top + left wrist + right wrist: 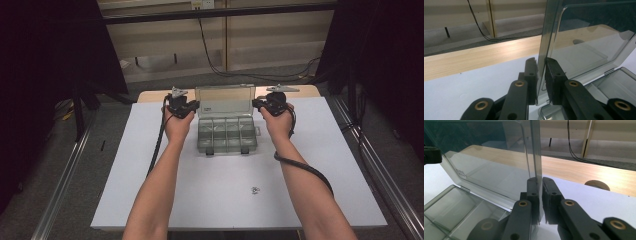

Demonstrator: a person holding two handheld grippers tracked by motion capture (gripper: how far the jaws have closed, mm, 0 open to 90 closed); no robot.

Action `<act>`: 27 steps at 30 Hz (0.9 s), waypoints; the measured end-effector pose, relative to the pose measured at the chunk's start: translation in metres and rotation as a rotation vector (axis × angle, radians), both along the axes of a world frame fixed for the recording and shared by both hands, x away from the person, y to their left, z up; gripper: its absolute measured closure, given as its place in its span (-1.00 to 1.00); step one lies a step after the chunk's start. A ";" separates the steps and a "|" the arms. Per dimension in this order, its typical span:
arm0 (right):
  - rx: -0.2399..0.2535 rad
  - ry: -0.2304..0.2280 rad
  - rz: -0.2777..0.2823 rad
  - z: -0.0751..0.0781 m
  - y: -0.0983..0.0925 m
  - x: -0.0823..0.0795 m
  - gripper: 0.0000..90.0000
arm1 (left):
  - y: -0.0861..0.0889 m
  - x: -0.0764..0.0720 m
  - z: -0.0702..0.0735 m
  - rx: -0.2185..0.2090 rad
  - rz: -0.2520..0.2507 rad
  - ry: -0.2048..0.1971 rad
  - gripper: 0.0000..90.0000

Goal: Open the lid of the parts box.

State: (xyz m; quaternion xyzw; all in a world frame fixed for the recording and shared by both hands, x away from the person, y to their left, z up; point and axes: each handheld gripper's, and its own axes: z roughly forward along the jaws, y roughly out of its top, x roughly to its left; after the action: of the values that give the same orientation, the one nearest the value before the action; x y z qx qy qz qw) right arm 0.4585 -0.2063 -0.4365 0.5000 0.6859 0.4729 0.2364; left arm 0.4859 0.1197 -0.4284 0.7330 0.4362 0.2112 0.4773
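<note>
Grippers stood level at opposite ends of the upright clear lid [225, 101], left gripper [541, 80] and right gripper [540, 200] each clamped on a side edge, its long axis running between them above the box [227, 136] at mid-table.

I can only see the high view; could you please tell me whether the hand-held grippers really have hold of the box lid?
Observer: Yes. The left hand-held gripper pinches the left side wall of the clear lid.
Operator: And the other one?
Observer: The right hand-held gripper is shut on the lid's right side wall.
Operator: Is anything in the compartments?
Observer: The near compartments of the organizer box look empty.
</note>
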 end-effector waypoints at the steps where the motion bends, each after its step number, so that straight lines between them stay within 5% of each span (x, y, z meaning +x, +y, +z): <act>1: -0.005 -0.003 -0.004 0.000 0.001 0.000 0.88 | -0.001 0.001 -0.001 -0.003 0.000 0.003 0.78; 27: -0.011 0.013 0.005 -0.004 0.002 -0.002 0.80 | -0.001 0.001 -0.006 -0.014 -0.010 0.031 0.68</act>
State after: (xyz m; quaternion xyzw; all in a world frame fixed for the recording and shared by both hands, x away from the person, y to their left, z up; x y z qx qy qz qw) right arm 0.4561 -0.2040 -0.4406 0.5002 0.6910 0.4666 0.2337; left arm 0.4871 0.1184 -0.4340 0.7350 0.4414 0.1946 0.4765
